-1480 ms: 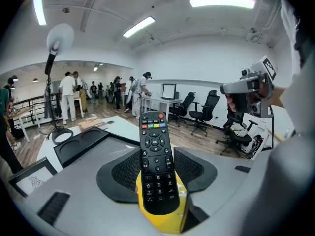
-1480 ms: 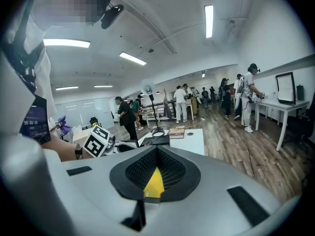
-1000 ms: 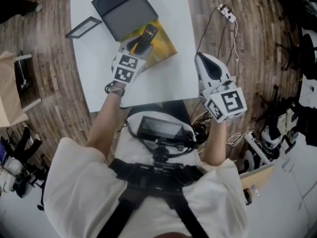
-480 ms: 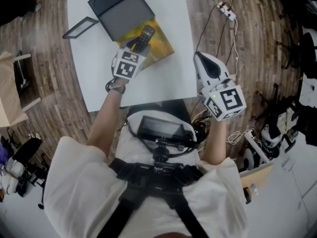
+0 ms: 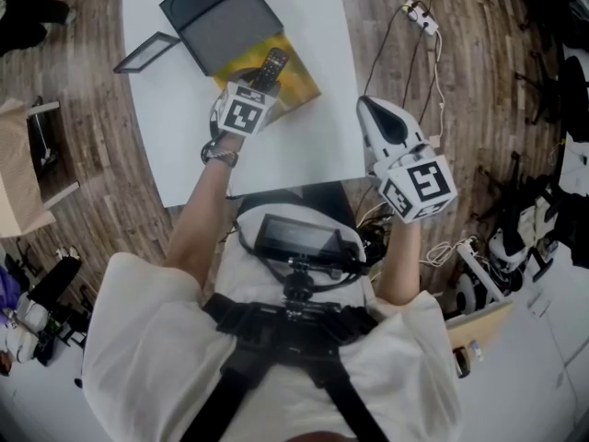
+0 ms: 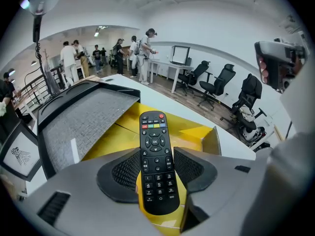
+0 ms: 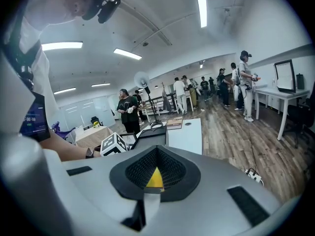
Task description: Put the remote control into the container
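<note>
**Remote over the yellow box — the release is where it could slip**

The remote control (image 6: 156, 163) is clamped by its lower half between the pads of the left gripper (image 6: 156, 154), button face up. Its top end pokes forward over the yellow container (image 6: 199, 132) on the white table (image 5: 294, 145). It is held above the box, not yet resting in it.

Risks, as I judge them:

- The grip sits low on a long, smooth body, so the free end may tip and swing down when the pads let go.
- If the jaws part while the remote is this high, it could bounce on the yellow floor or strike the box's raised side wall and skid onto the table.
- A dark tray (image 6: 83, 127) with a grey lining lies just beyond the yellow box and touches or overlaps it. Pushing too far forward could land the remote there instead.
- The box looks light, so a nudge from the gripper's body might shove it.

The right gripper (image 7: 156, 171) hangs well apart, off the table's near edge. Its jaws are pressed together on nothing, so it offers no steadying hold on the box.
</note>
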A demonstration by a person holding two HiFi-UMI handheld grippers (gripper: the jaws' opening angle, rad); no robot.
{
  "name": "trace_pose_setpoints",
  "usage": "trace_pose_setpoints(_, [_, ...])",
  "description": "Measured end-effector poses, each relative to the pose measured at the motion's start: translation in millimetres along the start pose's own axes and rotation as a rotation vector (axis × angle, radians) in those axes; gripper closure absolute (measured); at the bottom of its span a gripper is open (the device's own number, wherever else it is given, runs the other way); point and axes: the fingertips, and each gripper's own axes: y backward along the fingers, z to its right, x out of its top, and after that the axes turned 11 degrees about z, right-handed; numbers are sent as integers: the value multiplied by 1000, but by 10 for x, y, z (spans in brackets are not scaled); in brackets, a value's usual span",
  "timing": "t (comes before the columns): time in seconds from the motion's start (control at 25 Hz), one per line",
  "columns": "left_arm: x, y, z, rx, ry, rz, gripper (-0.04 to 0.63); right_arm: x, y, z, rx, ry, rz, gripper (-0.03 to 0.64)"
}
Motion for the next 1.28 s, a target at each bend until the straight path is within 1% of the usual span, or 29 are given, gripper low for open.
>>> trace_pose_setpoints(0.12, [-44, -47, -27, 19, -14, -38, 373, -19, -1, -8, 6, -2, -1, 618])
trace_pose_setpoints(0.28, [-8, -61, -12, 17, -41, -63, 373, -49, 0, -5, 6, -1, -6, 618])
trace_pose_setpoints(0.56, [-75, -79, 23, 7, -96, -120, 373, -86, 38, 29, 2, -6, -12, 618])
trace_pose_setpoints(0.64, [-76, -104, 44, 3, -92, -130, 373, -95, 61, 48, 2, -9, -12, 618])
trace_pose_setpoints(0.76, [-22, -148, 61, -17, -75, -114, 373, -103, 69, 49, -2, -13, -11, 618])
trace_pose_setpoints(0.92, [-106, -157, 40, 0, -61, -163, 372, -98, 81, 57, 2, -15, -11, 618])
trace_pose_setpoints(1.08, [-93, -190, 26, 11, -65, -158, 371, -104, 92, 72, -1, -17, -14, 618])
trace_pose_setpoints(1.2, [-29, -206, 7, -1, -86, -117, 371, -120, 81, 33, -4, -18, -15, 618])
trace_pose_setpoints(1.28, [-35, -214, 1, -6, -87, -117, 371, -132, 86, 30, -4, -18, -16, 618])
